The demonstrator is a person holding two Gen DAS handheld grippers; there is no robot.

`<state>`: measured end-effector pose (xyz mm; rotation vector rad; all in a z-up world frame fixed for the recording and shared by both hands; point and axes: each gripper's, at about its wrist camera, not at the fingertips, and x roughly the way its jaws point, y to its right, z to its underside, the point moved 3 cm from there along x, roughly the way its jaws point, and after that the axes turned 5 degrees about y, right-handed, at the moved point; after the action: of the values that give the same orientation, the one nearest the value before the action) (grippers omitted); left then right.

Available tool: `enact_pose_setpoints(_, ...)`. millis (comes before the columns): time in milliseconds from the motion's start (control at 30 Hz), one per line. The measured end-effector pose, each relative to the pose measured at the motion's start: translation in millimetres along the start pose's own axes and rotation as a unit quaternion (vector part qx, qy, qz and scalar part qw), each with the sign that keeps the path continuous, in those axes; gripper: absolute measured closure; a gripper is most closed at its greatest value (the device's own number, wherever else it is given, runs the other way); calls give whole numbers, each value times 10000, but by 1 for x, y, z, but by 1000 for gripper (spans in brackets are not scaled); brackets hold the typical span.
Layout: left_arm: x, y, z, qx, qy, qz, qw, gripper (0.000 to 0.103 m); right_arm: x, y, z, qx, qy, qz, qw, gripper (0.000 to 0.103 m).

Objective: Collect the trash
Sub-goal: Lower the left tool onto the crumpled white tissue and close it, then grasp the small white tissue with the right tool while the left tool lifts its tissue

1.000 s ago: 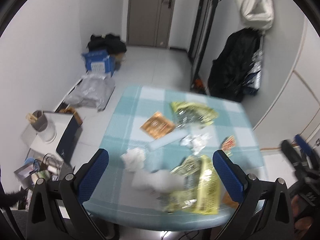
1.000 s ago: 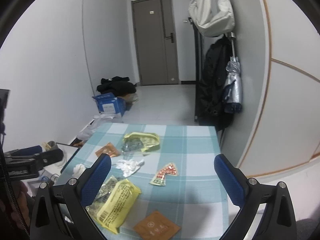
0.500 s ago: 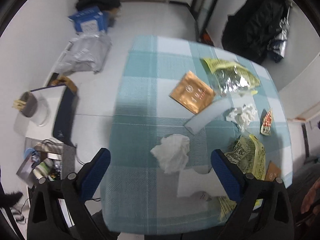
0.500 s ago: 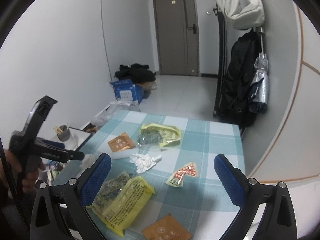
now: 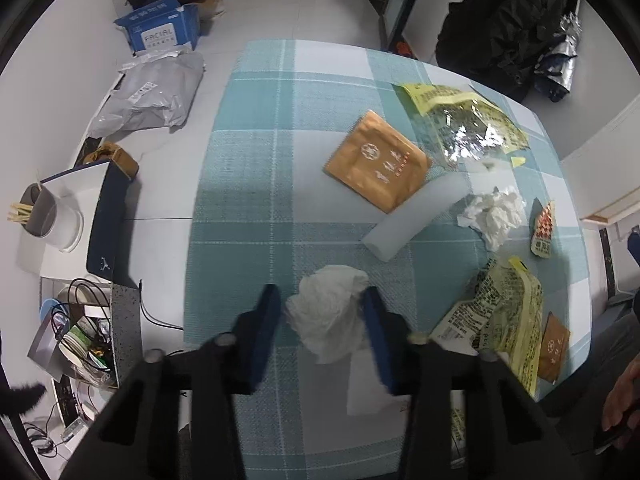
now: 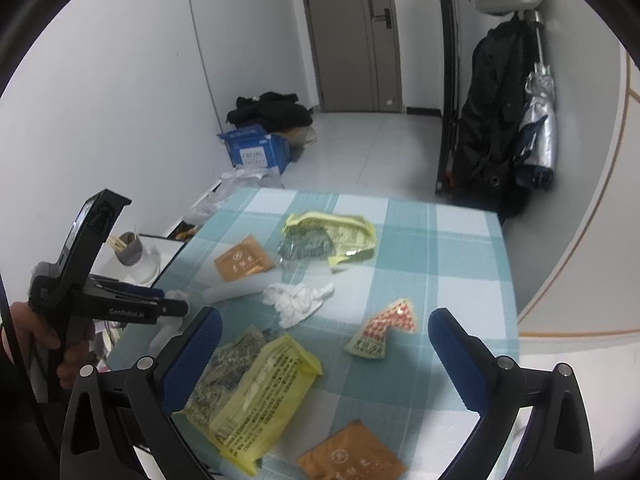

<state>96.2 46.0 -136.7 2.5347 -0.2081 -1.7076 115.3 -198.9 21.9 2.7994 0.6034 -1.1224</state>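
Note:
A crumpled white tissue (image 5: 328, 316) lies near the front left of the checked tablecloth (image 5: 256, 152). My left gripper (image 5: 322, 312) points steeply down over it. Its jaws are closing with the tissue between them, and both blue pads meet its sides. In the right wrist view the left gripper (image 6: 172, 308) shows at the left, held by a hand. My right gripper (image 6: 324, 340) hovers open above a yellow wrapper (image 6: 256, 384), holding nothing. A second tissue (image 6: 298, 300), a red-and-white wrapper (image 6: 384, 328) and a brown sachet (image 5: 378, 162) lie further on.
A white tube (image 5: 416, 216), a foil-lined yellow wrapper (image 5: 464, 120) and a small brown sachet (image 6: 348, 456) also lie on the cloth. On the floor to the left stand a blue box (image 5: 160, 32), a grey bag (image 5: 152, 96) and a low stand with a cup (image 5: 52, 216). A black coat (image 6: 492, 128) hangs at the right.
My left gripper tipped down, sank to the table, and its wide jaws drew in around the tissue. The right gripper dipped and came nearer the table, still open.

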Motion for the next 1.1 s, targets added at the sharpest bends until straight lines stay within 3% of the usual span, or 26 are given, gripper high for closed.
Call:
enact_pose_setpoints(133, 1, -2, 0, -95, -16, 102, 9999, 85, -1, -3, 1, -1, -15, -35, 10000, 0)
enact_pose_setpoints(267, 2, -4, -5, -199, 86, 226, 9995, 91, -1, -2, 2, 129, -96, -196, 9997, 3)
enact_pose_setpoints(633, -14, -4, -6, -93, 518, 260, 9983, 93, 5, -1, 11, 234, -247, -95, 9994, 8)
enact_pose_setpoints(1100, -40, -27, -16, -653, 1062, 601, 9904, 93, 18, -3, -4, 255, -430, -119, 9987, 11)
